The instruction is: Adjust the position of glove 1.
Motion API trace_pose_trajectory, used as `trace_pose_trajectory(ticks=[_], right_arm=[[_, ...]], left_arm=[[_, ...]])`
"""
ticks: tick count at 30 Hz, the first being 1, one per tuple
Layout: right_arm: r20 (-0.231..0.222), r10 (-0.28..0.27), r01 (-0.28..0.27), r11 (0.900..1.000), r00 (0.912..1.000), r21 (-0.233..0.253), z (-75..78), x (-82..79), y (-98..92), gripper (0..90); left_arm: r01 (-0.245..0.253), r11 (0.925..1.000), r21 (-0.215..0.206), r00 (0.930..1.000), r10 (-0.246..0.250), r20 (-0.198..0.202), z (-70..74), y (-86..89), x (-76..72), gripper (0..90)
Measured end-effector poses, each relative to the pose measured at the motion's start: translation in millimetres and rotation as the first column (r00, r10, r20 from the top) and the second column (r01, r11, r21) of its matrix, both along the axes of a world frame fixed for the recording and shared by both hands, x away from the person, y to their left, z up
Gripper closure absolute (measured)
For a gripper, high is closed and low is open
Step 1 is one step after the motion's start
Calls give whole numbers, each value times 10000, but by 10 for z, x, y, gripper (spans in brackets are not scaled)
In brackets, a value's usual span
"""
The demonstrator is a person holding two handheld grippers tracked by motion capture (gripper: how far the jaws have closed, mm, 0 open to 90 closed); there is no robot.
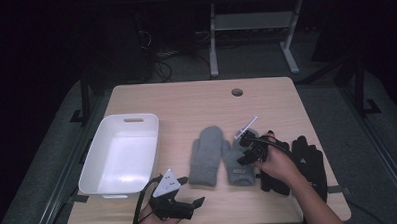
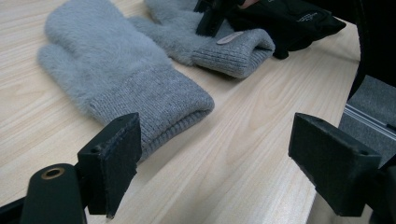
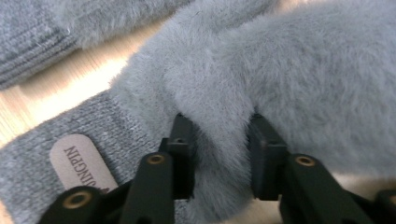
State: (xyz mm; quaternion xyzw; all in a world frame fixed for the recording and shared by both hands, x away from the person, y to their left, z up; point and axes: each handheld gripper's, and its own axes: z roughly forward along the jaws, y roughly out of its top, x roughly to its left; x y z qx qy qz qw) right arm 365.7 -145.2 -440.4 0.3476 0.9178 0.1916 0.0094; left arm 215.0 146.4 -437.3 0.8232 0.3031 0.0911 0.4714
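**Grey mitten pinched, ready to lift**

White and bare, the tub [image 1: 120,152] sits at the left of the wooden table [image 1: 196,99]. Near the front edge just right of it, the left gripper [image 1: 188,191] rests low with its jaws spread wide and nothing between them, facing the cuff of the nearer grey mitten [image 1: 206,155]. That mitten lies flat, fingers pointing away from the person. Touching its right side is the second grey mitten [image 1: 237,163], the one with a small label on its cuff. The right gripper [image 3: 219,154] has closed on a fold of its fluffy pile just above the ribbed cuff. Farther right lie black gloves [image 1: 308,160], partly under the person's hand.

To do this step well, I judge the bite should take the whole fabric, not just fluff, since pile alone may slip. A straight, slow lift would keep the neighbouring mitten from being dragged along.
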Motion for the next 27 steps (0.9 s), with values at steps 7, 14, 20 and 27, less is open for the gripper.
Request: trace_pose_trajectory(ticks=[7,14,20,27], right_arm=[[257,-571,564,9980,9980,275,52,-58,-36,778],[542,-983,935,9919,9937,856,314,-168,-120,827],[824,-869,763,9894,9928,1237,598,-267,-85,839],[1101,-400,214,9861,9931,1649,864,-295,202,840]], left_arm=[[-90,9999,-83,9999,91,93,14,20,-5,173],[-262,9993,-280,9987,274,429,51,40,-30,175],[-334,9989,-332,9987,347,386,50,44,-30,175],[-475,9981,-395,9974,496,520,67,59,-40,175]])
